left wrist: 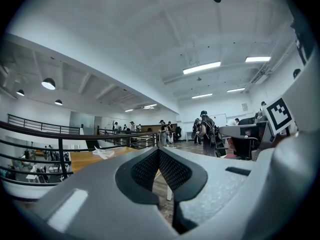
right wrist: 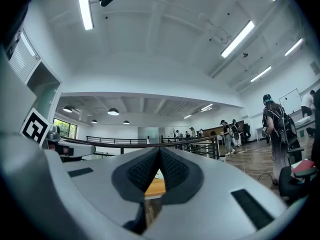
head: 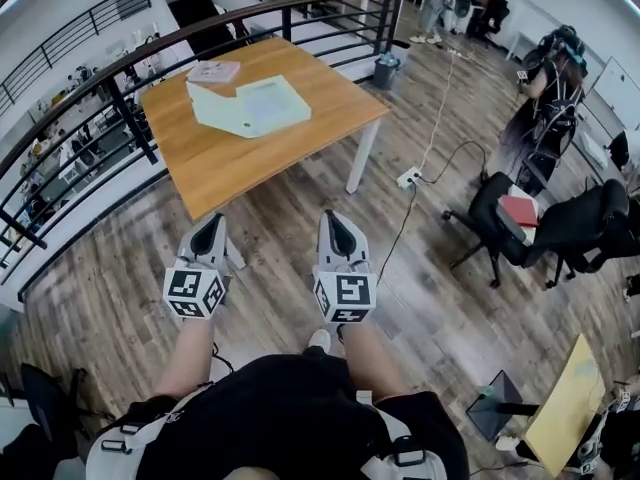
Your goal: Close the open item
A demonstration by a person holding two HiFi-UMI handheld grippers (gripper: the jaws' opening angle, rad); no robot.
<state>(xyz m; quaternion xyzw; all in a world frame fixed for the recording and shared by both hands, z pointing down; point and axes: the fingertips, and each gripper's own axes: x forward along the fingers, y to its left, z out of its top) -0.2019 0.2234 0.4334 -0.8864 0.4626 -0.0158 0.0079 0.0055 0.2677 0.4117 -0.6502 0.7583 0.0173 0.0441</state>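
Observation:
An open, flat pale-green box (head: 250,106) lies on the wooden table (head: 300,138), its lid folded out toward the left. A small pinkish box (head: 214,71) sits just behind it. My left gripper (head: 210,230) and right gripper (head: 333,223) hover side by side over the floor, short of the table's near edge, both pointing level at it. Each has its jaws shut with nothing between them. In the left gripper view the shut tips (left wrist: 158,151) face the table (left wrist: 85,159), where the box (left wrist: 102,153) shows small. The right gripper (right wrist: 159,151) is likewise empty.
A black railing (head: 120,98) curves round the table's left and far sides. A white table leg (head: 360,158) stands at the right corner. A power strip (head: 409,178) with cables lies on the wood floor, and black office chairs (head: 540,223) stand at the right. People stand at the back.

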